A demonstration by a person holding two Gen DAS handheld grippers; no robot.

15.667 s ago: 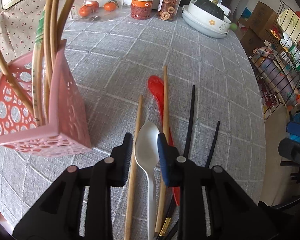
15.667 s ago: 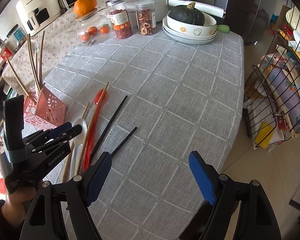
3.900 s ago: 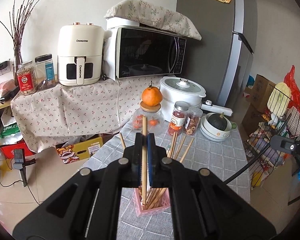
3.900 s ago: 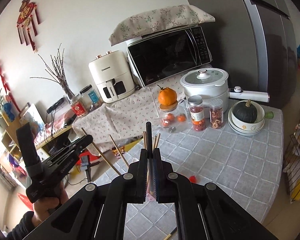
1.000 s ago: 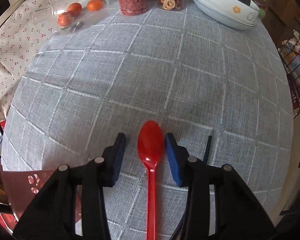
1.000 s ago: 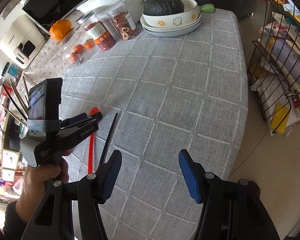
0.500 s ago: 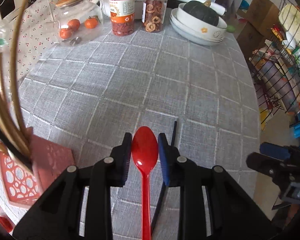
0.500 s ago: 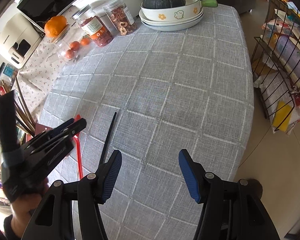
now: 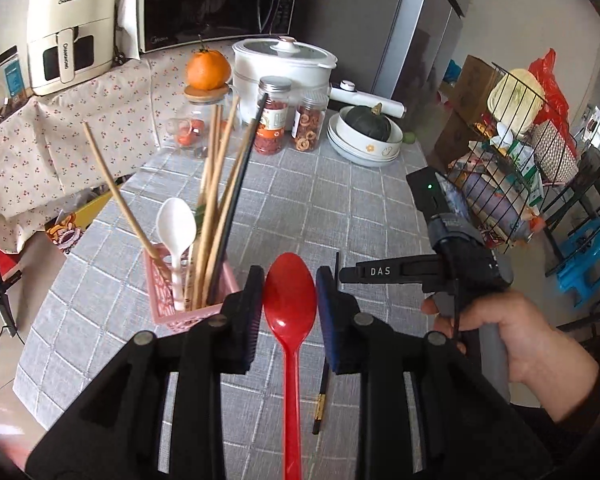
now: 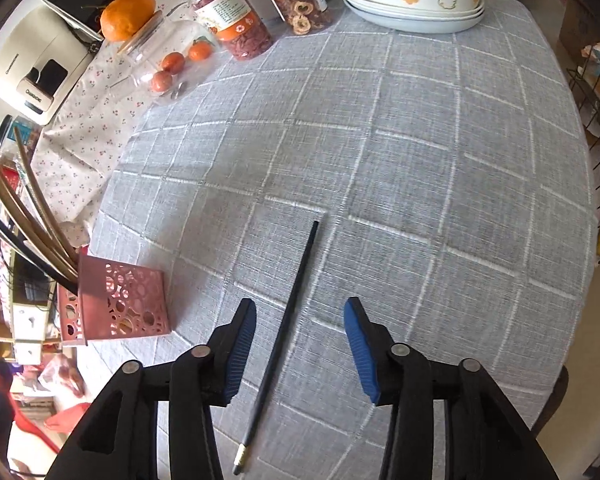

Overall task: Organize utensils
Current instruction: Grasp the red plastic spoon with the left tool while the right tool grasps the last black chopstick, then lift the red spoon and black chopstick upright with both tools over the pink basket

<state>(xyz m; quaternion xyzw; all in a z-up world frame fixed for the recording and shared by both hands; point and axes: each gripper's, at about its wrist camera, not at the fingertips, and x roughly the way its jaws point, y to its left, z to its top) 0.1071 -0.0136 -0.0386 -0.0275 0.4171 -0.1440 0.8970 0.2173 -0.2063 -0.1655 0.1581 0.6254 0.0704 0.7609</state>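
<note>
My left gripper is shut on the bowl of a red plastic spoon, lifted off the grey tablecloth with its handle running back toward the camera. Ahead and to the left stands the pink perforated holder with several wooden chopsticks, a black one and a white spoon. In the right wrist view a black chopstick lies on the cloth between the blue pads of my right gripper. Those jaws are closing and the pads stand clear of it. The holder is to its left.
Jars of dried food, a glass jar topped by an orange, a white cooker and stacked bowls with a green squash line the far table edge. A wire rack stands off the right side. A hand holds the right gripper.
The left gripper has risen and tilted up with the red spoon, bringing the holder into view. The right gripper has come down over the black chopstick and its jaws have narrowed.
</note>
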